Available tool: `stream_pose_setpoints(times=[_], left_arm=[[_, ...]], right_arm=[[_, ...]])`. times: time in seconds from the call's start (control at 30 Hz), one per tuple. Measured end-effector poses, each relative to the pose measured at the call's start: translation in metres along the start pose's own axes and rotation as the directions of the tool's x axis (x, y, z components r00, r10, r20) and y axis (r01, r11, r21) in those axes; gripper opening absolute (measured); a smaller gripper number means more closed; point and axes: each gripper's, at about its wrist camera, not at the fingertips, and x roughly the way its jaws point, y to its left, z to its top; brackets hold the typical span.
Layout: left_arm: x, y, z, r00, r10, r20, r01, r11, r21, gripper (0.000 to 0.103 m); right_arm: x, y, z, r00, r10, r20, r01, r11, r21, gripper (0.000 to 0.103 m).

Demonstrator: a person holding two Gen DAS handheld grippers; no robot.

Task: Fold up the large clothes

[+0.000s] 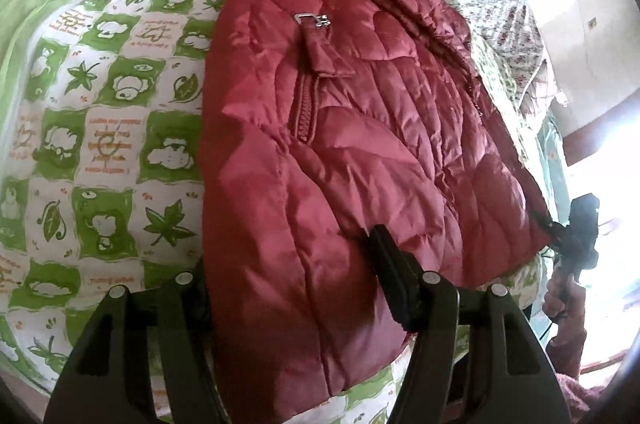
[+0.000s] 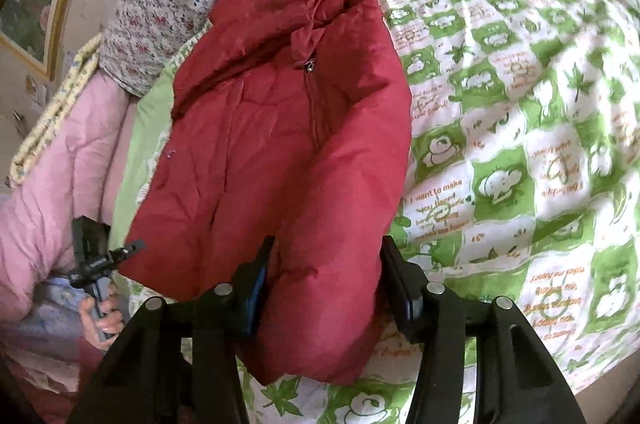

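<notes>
**Both grippers grasp the jacket hem**

The red puffer jacket point(image 1: 344, 128) lies on the green-checked bedspread point(image 1: 104, 128). The left gripper point(image 1: 288, 256) and right gripper point(image 2: 326, 256) each clench its near hem, the jacket stretching away from them.

My left camera looks down along its fingers, close over the red jacket point(image 1: 340, 128) on the bed point(image 1: 112, 128). My right camera looks down just as close from the other side. Both see the jacket and the bed.
</notes>
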Motion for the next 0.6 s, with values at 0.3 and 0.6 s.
stream_pose_setpoints(times=[0.3, 0.6], left_arm=[[-0.017, -0.018, -0.002, 0.997, 0.001, 0.080, -0.007, 0.997, 0.075, 0.022], [-0.054, -0.034, 0.005, 0.983, -0.050, 0.179, 0.029, 0.993, 0.118, 0.019]], right_arm=[[-0.008, 0.007, -0.002, 0.997, 0.063, 0.053, -0.062, 0.998, -0.020, 0.028], [-0.035, 0.014, 0.004, 0.978, 0.173, 0.119, -0.169, 0.985, -0.040, 0.023]])
